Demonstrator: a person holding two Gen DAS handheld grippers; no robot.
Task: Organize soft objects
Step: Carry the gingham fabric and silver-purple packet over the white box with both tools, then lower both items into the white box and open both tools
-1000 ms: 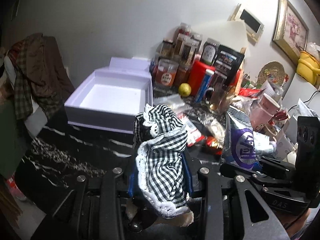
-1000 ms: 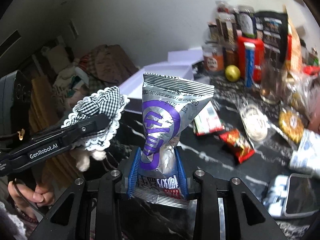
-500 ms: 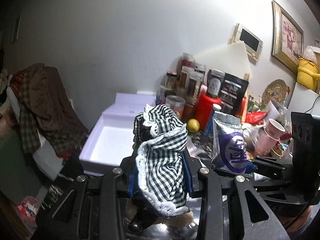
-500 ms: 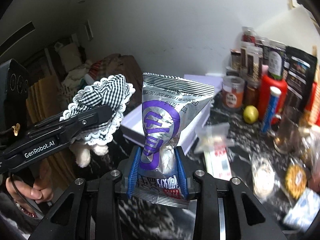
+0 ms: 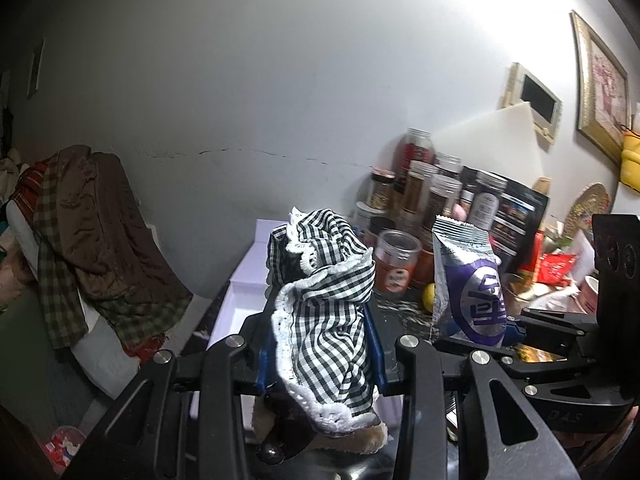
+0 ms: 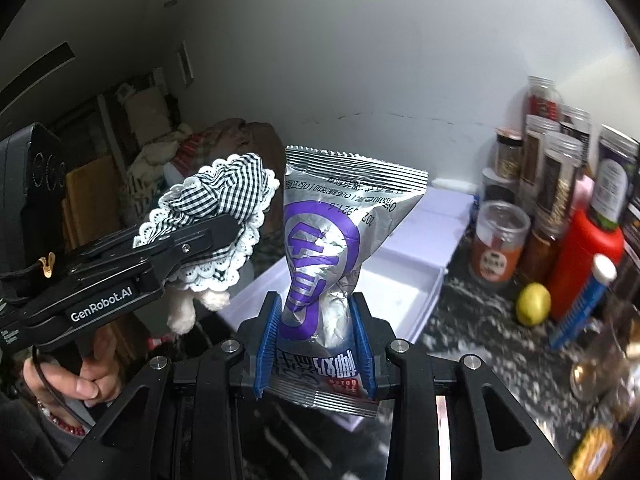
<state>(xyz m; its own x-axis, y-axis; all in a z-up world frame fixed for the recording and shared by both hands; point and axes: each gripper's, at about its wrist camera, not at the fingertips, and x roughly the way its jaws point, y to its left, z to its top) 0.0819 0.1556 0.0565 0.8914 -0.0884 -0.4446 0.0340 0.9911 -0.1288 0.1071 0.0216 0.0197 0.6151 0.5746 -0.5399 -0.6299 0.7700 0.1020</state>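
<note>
A plush toy in a black-and-white checked, lace-edged dress (image 5: 324,312) is held up in the air, clamped between the blue pads of the left gripper (image 5: 320,344), its long axis running upward out of the jaws and its cream feet hanging below them. Just to its right, a silver snack bag with a purple emblem (image 6: 324,264) is pinched at its lower third by the right gripper (image 6: 316,344), so that the crimped top stands upright and the bottom seam is left sticking out under the pads. Both sets of jaws are pressed in on their loads, the left around bunched cloth, the right nearly together on the crumpled foil.

The open white box (image 6: 384,280) is seen ahead of and below both grippers, on the dark marbled counter (image 6: 472,320). From the right wrist view the box lies directly beyond the bag; the toy is carried to the left of it. The right hand is judged the nearer to the tray, though fisheye distortion makes this uncertain. A lowering move forward and down is what placement seems to call for.

Beyond the box, jars (image 6: 500,240), a red bottle (image 6: 584,264) and a lemon (image 6: 532,304) are crowded against the wall. A heap of clothes (image 5: 92,240) is seen at far left.
</note>
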